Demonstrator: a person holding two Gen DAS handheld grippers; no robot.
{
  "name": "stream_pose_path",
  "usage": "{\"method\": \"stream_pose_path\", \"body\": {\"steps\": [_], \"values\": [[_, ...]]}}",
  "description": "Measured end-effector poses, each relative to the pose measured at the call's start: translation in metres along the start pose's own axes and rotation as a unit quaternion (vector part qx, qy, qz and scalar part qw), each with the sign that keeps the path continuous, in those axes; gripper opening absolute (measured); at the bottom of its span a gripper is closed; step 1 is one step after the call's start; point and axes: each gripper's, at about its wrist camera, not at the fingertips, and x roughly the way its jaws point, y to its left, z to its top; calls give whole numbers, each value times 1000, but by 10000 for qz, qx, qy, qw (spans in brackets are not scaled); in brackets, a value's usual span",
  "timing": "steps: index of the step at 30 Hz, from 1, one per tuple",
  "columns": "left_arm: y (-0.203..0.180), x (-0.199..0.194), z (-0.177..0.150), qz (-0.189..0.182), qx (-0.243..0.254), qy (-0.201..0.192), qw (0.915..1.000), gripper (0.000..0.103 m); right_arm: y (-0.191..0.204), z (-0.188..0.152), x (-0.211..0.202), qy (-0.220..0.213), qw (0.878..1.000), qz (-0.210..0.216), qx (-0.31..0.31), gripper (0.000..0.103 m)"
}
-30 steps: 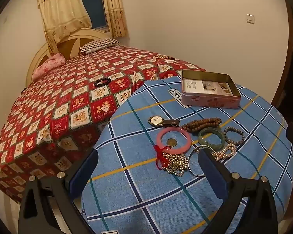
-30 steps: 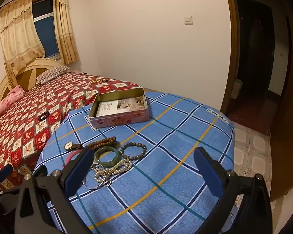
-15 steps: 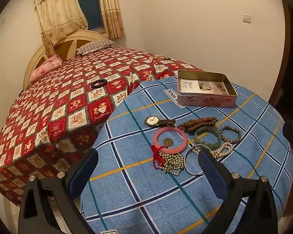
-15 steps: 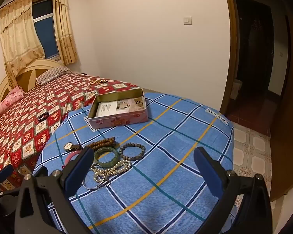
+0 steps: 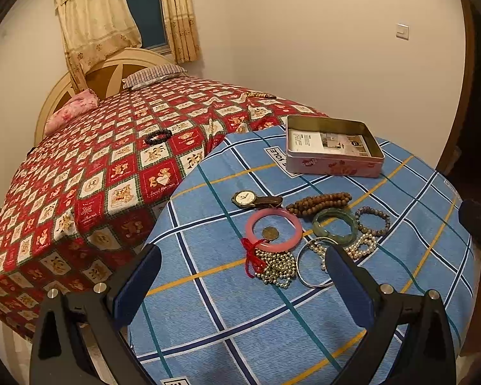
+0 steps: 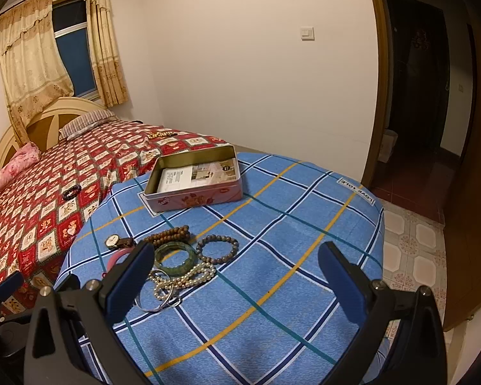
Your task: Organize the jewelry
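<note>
Right wrist — pink bangle half-hidden, silver ring clipped

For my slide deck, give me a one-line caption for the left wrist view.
Open left tool hovers above bracelets, a watch and a pink bangle on a blue checked cloth, before an open tin.
</note>
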Motion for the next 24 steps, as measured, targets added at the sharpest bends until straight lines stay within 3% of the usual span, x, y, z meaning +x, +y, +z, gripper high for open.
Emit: {"method": "stream_pose_path", "body": {"steps": [13, 24], "values": [[-1, -2, 1, -20, -1, -41, 10000, 102, 0, -1, 0, -2, 10000, -11, 13, 103], [-6, -11, 10, -254, 38, -271, 9993, 102, 1, 1, -4, -89, 9999, -58, 47, 103]]}}
